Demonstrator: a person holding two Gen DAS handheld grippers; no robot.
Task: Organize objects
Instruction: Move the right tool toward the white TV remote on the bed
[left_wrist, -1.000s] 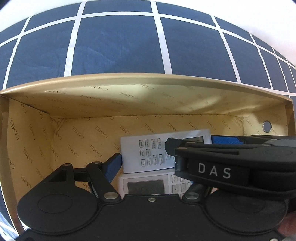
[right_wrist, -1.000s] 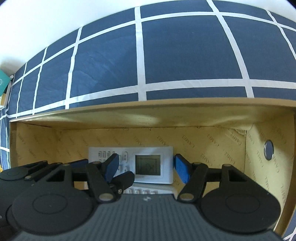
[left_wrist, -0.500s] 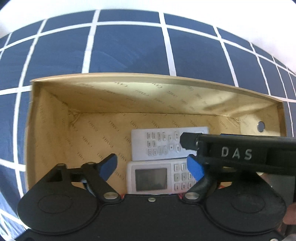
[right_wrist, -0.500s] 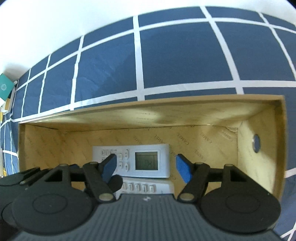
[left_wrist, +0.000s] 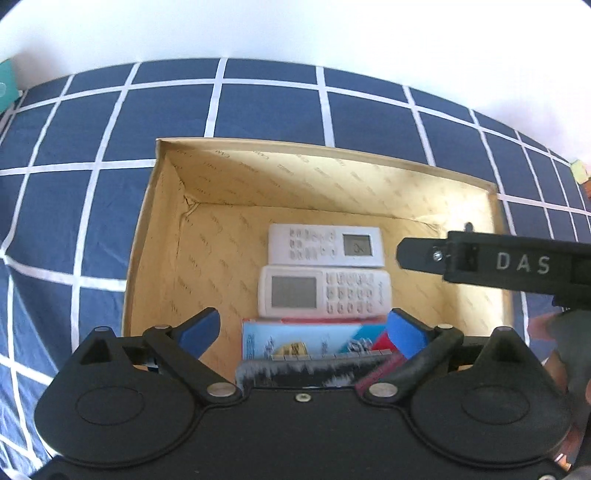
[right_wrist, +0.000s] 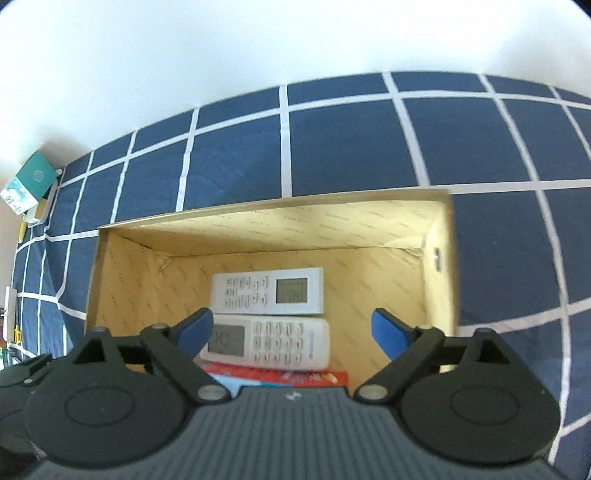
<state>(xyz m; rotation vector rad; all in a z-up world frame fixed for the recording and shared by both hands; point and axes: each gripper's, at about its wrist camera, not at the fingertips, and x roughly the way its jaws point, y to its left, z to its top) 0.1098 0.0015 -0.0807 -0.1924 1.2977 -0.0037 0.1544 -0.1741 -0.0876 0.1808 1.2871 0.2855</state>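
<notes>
Both claws, left and right, opening empty over CAMEL-printed box; right reads "DAS".

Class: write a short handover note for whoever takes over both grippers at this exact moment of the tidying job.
Left gripper: jaws opening, nothing between the pads, above the box.
Right gripper: jaws opening too, holding nothing, also above the box.
Things: two white remotes lie flat side by side on the box floor, the far remote and the near remote, screens at opposite ends. A colourful packet lies nearest the cameras, beside the near remote.
Done: both remotes and the packet are in the box.
Left: items at the bedspread's edges, such as the green box, may need collecting.
</notes>
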